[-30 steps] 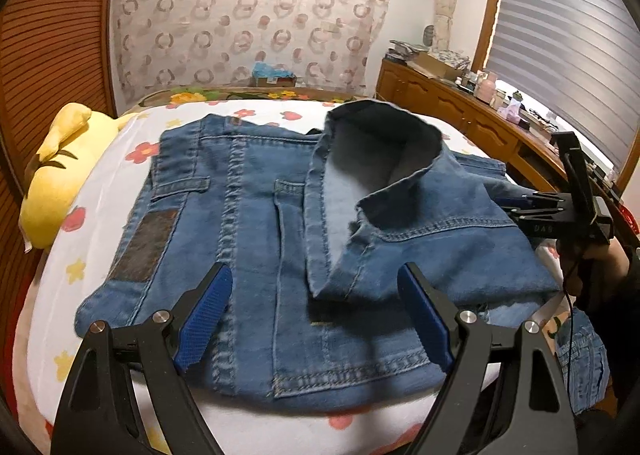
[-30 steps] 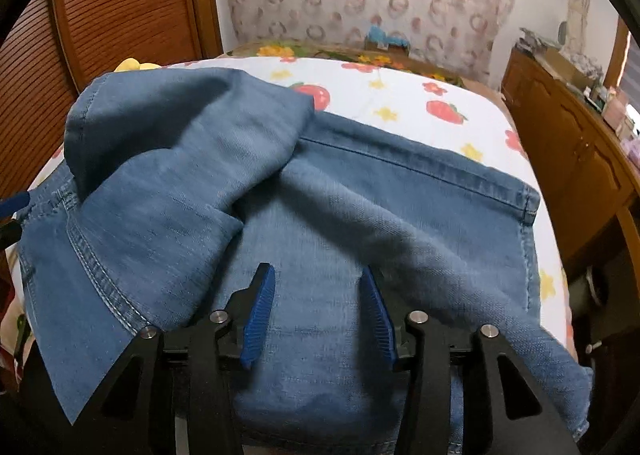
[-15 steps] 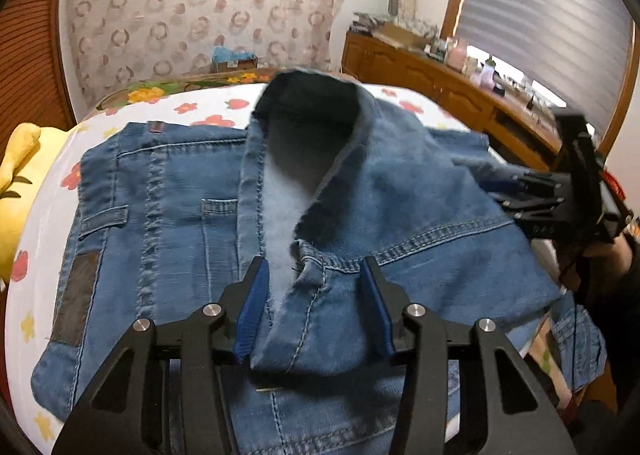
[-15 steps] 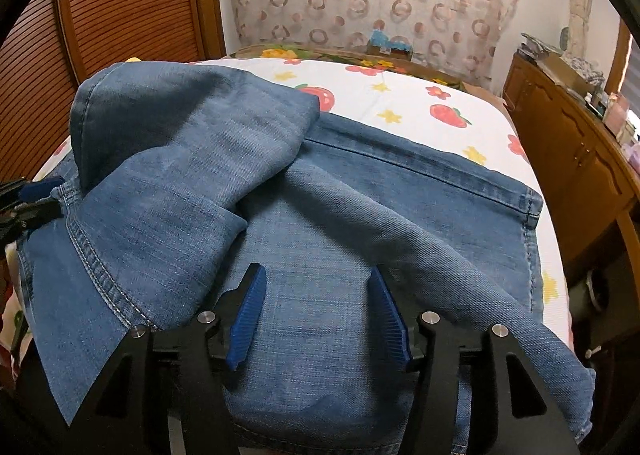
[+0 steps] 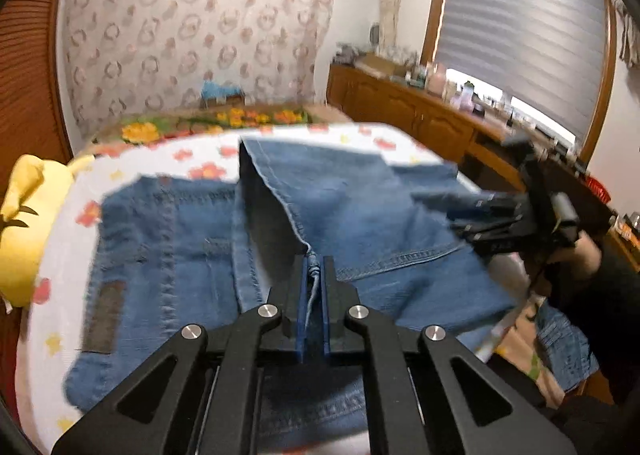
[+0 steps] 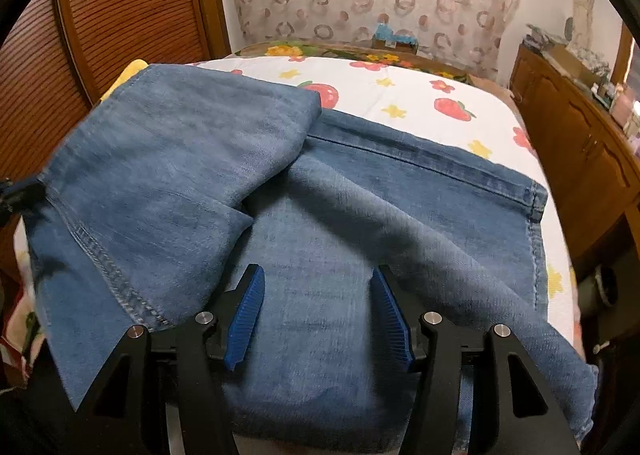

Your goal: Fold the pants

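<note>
Left tongs [image 5: 314,275]: clamped on the pants [image 5: 360,215] hem corner.
Right tongs [image 6: 318,315]: spread wide above denim.
Left view only: yellow plush [image 5: 24,223].

Matt denim pants [image 5: 168,255], stitched seams

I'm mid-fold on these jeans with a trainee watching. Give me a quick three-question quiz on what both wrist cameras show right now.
1. True or false: the left gripper is shut on a hem edge of the jeans.
2. How does the right gripper stand? A) shut on denim B) open, its fingers spread over the denim C) out of view
3. Fill in: the yellow object at the left edge of the bed is a ____.

Key: 1 true. 2 B. 3 plush toy.
</note>
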Motion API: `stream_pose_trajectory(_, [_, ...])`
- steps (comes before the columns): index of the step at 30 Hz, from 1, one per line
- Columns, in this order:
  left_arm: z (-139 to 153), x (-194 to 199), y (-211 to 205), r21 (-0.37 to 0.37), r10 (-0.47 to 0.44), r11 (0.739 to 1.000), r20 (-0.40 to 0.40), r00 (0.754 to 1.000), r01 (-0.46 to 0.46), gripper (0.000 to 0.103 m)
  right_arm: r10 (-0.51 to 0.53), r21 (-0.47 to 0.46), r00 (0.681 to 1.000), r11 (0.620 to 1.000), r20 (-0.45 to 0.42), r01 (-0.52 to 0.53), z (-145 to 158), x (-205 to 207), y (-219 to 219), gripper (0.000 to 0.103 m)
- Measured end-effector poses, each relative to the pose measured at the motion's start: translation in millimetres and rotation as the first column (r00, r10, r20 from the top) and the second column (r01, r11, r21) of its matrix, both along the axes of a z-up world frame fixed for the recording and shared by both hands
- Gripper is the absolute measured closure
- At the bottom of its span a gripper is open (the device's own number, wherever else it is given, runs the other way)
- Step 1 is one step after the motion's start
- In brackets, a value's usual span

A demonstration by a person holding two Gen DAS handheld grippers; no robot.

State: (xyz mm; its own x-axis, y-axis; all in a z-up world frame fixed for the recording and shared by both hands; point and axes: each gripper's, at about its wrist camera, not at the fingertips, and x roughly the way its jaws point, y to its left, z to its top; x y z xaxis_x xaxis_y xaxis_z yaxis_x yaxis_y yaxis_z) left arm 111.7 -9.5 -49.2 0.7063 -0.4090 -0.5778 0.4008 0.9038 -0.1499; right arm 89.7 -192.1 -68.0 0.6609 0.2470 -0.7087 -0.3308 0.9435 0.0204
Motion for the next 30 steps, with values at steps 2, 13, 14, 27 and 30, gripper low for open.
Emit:
stream_pose_trajectory(2, [12,-9,12,-0.014,0.014,1.0,0.023,1.0,-0.014,0.096,0.002,0.016,1.0,1.0,0.002,-0.002,3,-4,-3,0.045])
stream_pose_trajectory(13, [-13,-6,41,-0.016,0.095,0.995,-0.04,0.995,-0.095,0.096,0.03,0.072,0.998,0.997,0.062,-0.034,6,-31,-14,0.045])
stream_pose_trajectory(14, [-17,-5,39,-0.013,0.093,0.996,-0.049,0.994,-0.093,0.096,0.032,0.072,0.997,0.997,0.065,-0.036,5,-30,-15,0.045])
stream_pose_trajectory(27, [-59,12,36,0.026,0.133,0.991,-0.155,0.979,-0.131,0.067,0.108,0.038,0.98,0.993,0.164,-0.116,28,16,7,0.045])
stream_pose_trajectory(30, [-63,10,33,0.023,0.124,0.992,-0.156,0.98,-0.122,0.06,0.162,0.02,0.97,0.986,0.181,-0.168,32,34,26,0.045])
